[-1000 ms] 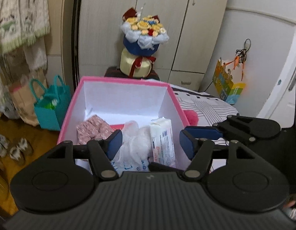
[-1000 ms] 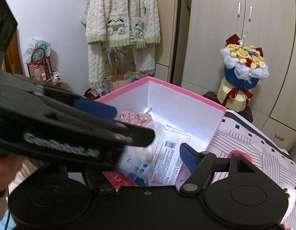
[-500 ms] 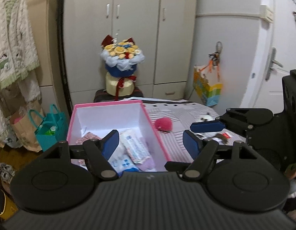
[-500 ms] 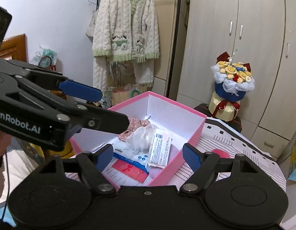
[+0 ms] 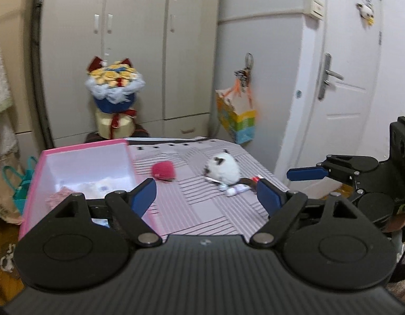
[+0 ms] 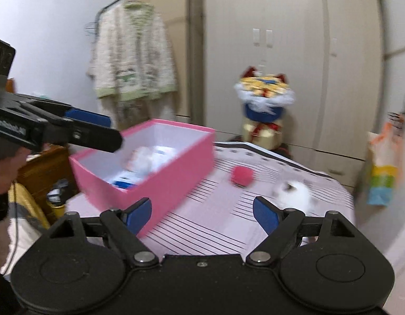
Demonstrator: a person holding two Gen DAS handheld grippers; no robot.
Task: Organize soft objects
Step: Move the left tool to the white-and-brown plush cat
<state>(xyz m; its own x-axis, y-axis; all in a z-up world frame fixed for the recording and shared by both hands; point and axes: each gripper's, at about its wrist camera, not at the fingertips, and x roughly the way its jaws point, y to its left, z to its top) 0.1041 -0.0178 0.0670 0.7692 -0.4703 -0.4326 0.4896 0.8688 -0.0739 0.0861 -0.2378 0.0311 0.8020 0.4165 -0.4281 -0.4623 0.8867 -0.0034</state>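
With both the left gripper and right gripper freshly widened and empty, the white plush toy, lying on the striped table beside the pink box, is judged light and squashy, best pinched across its round body.

No text readable, white lettering on left tongs body (too blurred)
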